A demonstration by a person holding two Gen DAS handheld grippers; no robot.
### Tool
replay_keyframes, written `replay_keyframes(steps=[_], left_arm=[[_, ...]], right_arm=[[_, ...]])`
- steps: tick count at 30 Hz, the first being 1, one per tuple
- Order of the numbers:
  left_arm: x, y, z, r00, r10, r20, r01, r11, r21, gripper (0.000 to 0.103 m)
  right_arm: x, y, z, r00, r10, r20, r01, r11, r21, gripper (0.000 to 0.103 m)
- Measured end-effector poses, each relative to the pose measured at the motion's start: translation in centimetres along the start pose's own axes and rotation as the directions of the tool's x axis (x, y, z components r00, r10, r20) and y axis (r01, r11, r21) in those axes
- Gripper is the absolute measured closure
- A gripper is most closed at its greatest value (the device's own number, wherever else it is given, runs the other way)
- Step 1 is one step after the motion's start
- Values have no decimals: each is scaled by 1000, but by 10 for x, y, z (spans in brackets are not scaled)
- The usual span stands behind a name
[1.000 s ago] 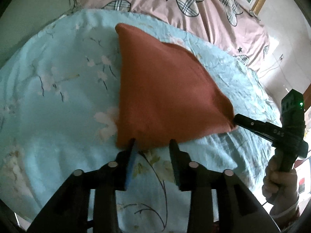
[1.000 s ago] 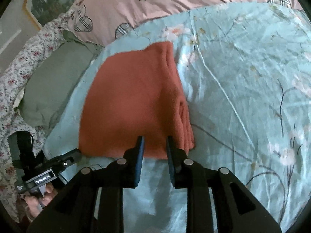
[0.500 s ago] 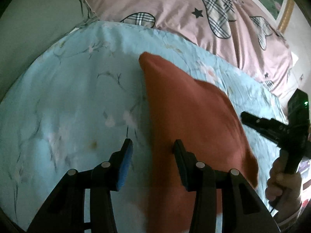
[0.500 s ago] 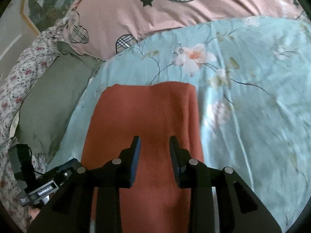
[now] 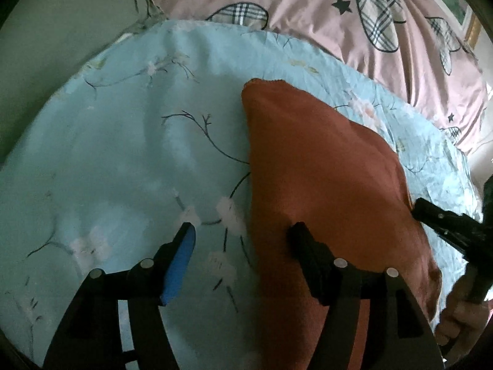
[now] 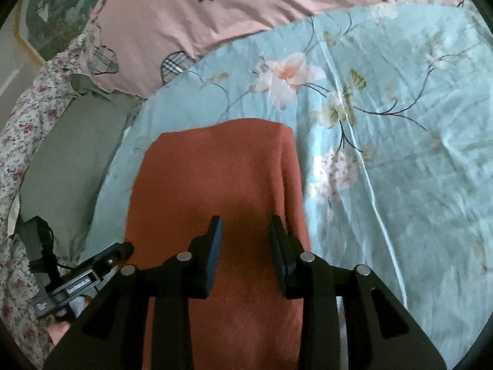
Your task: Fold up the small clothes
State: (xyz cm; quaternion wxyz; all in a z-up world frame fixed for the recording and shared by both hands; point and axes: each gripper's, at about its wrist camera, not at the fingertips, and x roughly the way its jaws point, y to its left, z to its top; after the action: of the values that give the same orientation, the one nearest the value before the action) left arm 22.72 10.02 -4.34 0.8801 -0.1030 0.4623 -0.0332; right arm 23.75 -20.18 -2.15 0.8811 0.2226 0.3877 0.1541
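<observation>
- Rust-red cloth [image 6: 215, 185] lies folded flat on the bed sheet [image 6: 385, 185], under my right gripper [image 6: 246, 240]; fingers narrowly apart, empty.
- Left gripper [image 5: 243, 240] straddles its edge; fingers wide, empty.
- Soft, light, limp: I'd pinch the corners.

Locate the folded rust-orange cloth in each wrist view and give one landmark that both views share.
Left wrist view: the rust-orange cloth runs from centre to lower right, under the left gripper's right finger.
Right wrist view: the cloth fills the centre and bottom, beneath the open right gripper.
Shared landmark: the pink pillow with plaid hearts and stars, beyond the blue floral sheet.
</observation>
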Motion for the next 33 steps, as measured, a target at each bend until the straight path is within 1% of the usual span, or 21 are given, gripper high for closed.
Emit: replay_keyframes(steps=[3,7,9,12,14,16,18,20,25,29,33], left_arm=[[-18,-1,-13,1000,10,20,-10,1000,10,37],[-46,1,-40,999,6,40,-5,1000,-8,38],[-57,1,-57,999,-11,38,12,1000,-15,34],[-70,0,-82,1000,-8,24,8,1000,4,27],[-81,-1,-98,1000,9,26,-9,1000,23,21],[-90,-1,-111,999,23,35,-25,999,40,21],[-101,-4,-126,998,52,40,-55,996,69,20],[-109,-4,-138,997,67,44,-70,994,87,20],[-125,-8,-165,997,73,26,-76,990,119,19],[-131,-11,-186,995,95,10,-96,984,152,18],[-136,-16,-196,993,117,8,-117,976,184,18]], right_arm=[[-24,12,-17,999,35,26,-34,999,-15,51],[-54,29,-47,997,56,55,-53,998,-46,46],[-64,33,-63,997,62,55,-58,997,-59,43],[-76,38,-85,998,41,48,-36,995,-89,41],[-85,39,-99,999,13,47,-8,993,-115,38],[-93,40,-112,999,-7,49,13,991,-134,32],[-99,39,-122,999,-23,48,29,989,-146,29],[-106,39,-135,998,-44,45,50,986,-160,26],[-119,39,-162,994,-102,39,108,972,-207,14],[-128,36,-184,989,-145,27,147,961,-234,11],[-135,33,-199,987,-163,10,160,957,-243,7]])
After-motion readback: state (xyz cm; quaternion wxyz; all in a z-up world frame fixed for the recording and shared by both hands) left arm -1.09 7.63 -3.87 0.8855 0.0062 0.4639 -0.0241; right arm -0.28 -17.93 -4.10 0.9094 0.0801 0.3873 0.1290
